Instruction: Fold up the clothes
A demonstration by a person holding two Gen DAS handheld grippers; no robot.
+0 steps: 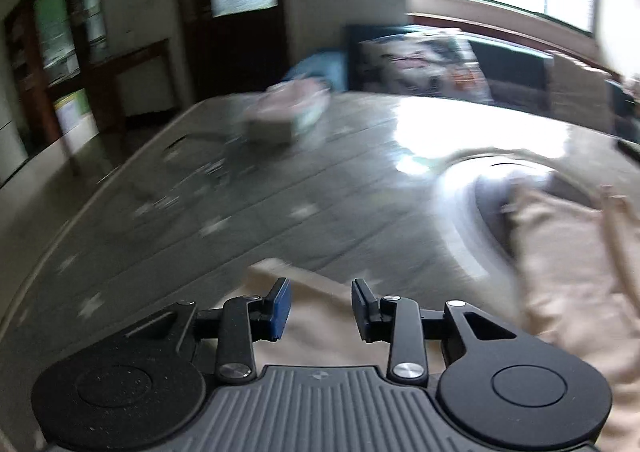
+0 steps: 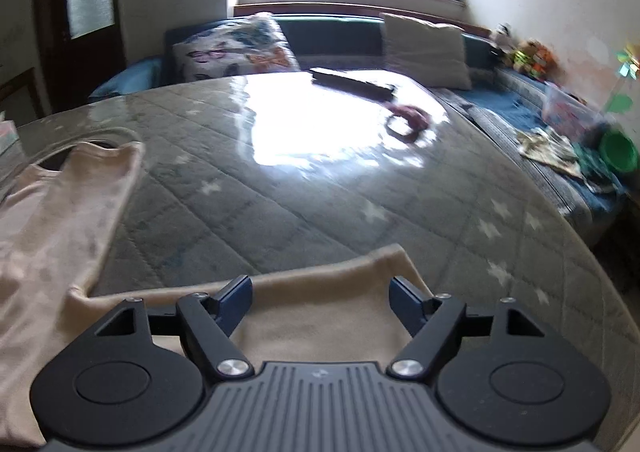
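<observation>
A grey quilted table cover with white stars point(image 2: 304, 188) spans both views, window glare on its far half. On it lies a beige T-shirt point(image 2: 60, 220), spread flat at the near edge — neckline toward the far left in the right wrist view, one sleeve point(image 2: 340, 292) reaching out beneath the right gripper point(image 2: 320, 302). That gripper's jaws stand wide apart over the sleeve, holding nothing. The left gripper point(image 1: 321, 308) hovers over the shirt's other sleeve point(image 1: 316, 316), jaws spread with a clear gap, empty. Farther off: a butterfly-print pillow point(image 2: 236, 52), a blurred tissue box point(image 1: 276, 120), a dark remote control point(image 2: 352, 82).
</observation>
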